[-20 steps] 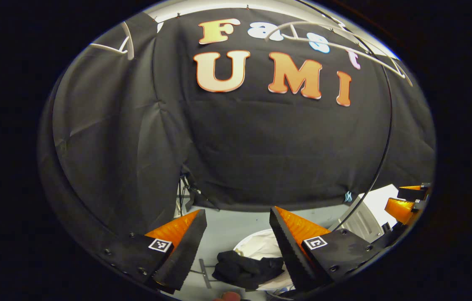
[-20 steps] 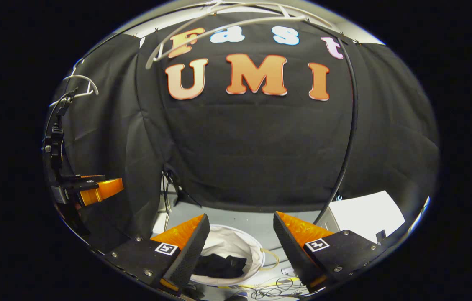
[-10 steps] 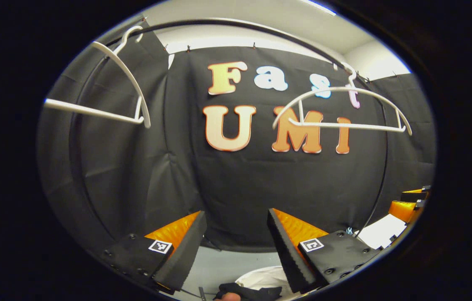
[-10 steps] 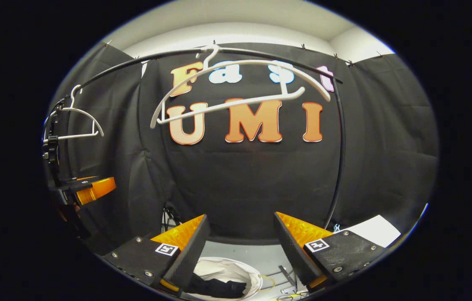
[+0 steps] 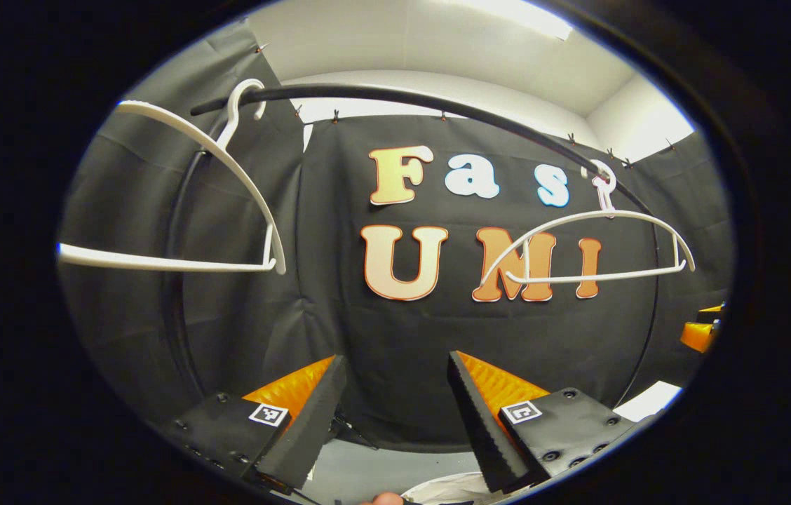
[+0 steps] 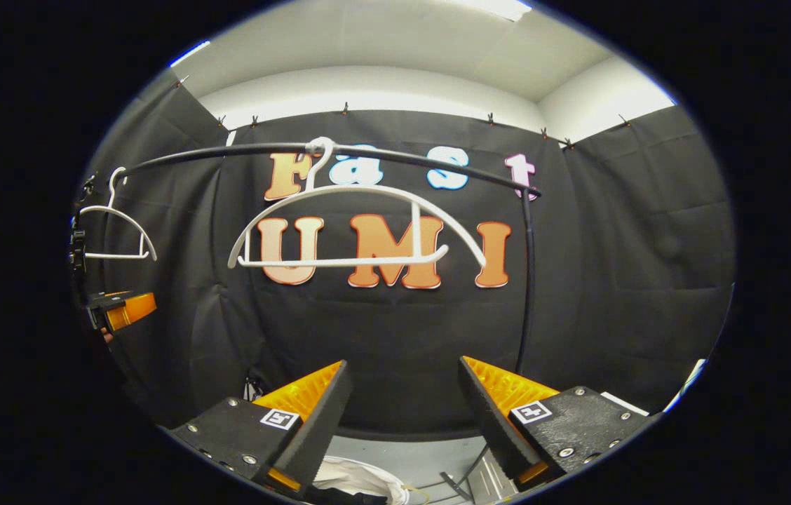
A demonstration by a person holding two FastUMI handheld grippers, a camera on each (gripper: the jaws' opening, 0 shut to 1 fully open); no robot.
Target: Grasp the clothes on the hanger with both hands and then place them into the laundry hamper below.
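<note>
Two bare white hangers hang on the black rail [image 5: 402,98]: one hanger [image 5: 213,203] close at the left, the other hanger [image 5: 592,245] at the right. My left gripper [image 5: 395,414] is open and holds nothing, well below them. In the right gripper view the nearer hanger [image 6: 353,224] hangs straight ahead, and my right gripper [image 6: 402,414] is open below it. The white laundry hamper [image 6: 360,480] peeks in at the bottom edge with a sliver of dark clothes [image 6: 339,497] in it. The left gripper [image 6: 118,308] shows far left.
The rail's black upright [image 6: 523,280] stands right of the nearer hanger. A second hanger [image 6: 118,231] hangs at the far left. The right gripper [image 5: 702,330] shows at the right edge of the left gripper view. A white box [image 5: 648,401] sits low right.
Both grippers have risen and tipped upward. The hamper with the dark clothes has slid down to the bottom edge, and the rail and bare hangers now sit mid-view. Both stayed open.
</note>
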